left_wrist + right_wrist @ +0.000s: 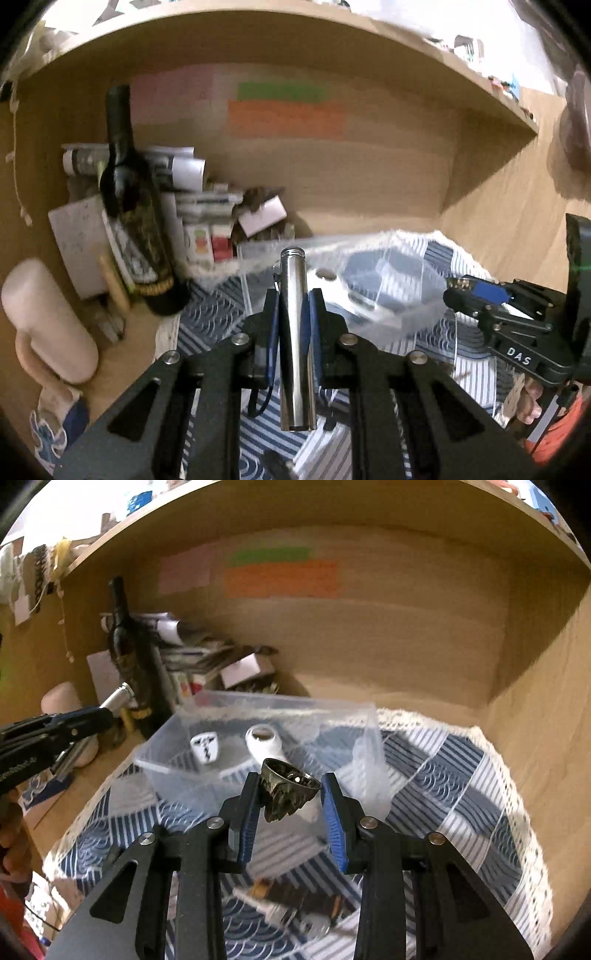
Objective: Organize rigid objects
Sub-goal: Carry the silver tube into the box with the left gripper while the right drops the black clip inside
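Observation:
My left gripper point(294, 306) is shut on a shiny metal tube point(295, 332) with a threaded top, held upright above the blue patterned cloth point(214, 314). My right gripper point(290, 794) holds a dark metal ring-shaped object point(288, 790) between its blue pads, just in front of a clear plastic box point(258, 746). The box holds a white plug adapter point(205, 749) and a white handle-like item point(264, 742). The left gripper with the tube point(118, 698) shows at the left of the right wrist view. The right gripper point(480, 295) shows at the right of the left wrist view.
A dark wine bottle point(136, 206) stands at the back left beside stacked papers and small boxes point(207, 206). A pale cylinder point(48, 317) lies at the far left. Wooden shelf walls point(535, 701) close in the back and right. More small items point(288, 904) lie on the cloth below my right gripper.

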`<state>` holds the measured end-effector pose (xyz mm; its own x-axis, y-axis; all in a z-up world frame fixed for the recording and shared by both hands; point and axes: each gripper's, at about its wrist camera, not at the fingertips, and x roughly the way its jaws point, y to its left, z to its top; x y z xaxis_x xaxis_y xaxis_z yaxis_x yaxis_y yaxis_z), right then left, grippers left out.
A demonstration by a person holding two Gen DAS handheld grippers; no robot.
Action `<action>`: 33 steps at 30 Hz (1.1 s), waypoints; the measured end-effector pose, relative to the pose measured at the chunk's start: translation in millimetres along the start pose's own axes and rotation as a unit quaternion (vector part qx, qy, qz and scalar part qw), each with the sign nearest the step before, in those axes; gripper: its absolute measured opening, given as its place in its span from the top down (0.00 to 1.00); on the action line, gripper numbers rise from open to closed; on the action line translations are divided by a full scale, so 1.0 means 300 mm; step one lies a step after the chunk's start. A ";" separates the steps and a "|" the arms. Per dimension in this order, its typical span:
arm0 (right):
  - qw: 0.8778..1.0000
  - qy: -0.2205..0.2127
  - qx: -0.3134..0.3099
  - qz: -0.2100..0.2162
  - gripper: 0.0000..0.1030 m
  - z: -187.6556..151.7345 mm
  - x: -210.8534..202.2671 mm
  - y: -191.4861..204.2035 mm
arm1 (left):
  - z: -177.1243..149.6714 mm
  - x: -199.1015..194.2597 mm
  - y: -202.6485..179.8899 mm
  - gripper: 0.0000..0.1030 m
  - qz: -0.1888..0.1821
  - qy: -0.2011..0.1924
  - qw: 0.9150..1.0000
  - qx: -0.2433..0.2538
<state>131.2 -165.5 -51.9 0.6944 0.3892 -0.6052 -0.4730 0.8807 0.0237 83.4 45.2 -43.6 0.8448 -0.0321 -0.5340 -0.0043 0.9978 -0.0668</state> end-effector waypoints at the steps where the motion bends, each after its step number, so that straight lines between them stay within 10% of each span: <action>1: 1.000 -0.001 0.000 -0.002 0.71 0.013 0.006 -0.005 | 0.015 0.006 0.000 0.86 0.001 -0.002 1.000 -0.001; 33: 0.993 0.112 -0.036 -0.015 0.70 0.053 0.369 -0.065 | -0.015 0.467 -0.032 0.85 -0.022 0.151 0.988 0.020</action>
<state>226.0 -135.4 -106.8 0.5750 0.2866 -0.7663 -0.4973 0.8662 -0.0492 199.5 30.7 -121.5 0.6460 -0.0848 -0.7586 0.0540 0.9964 -0.0655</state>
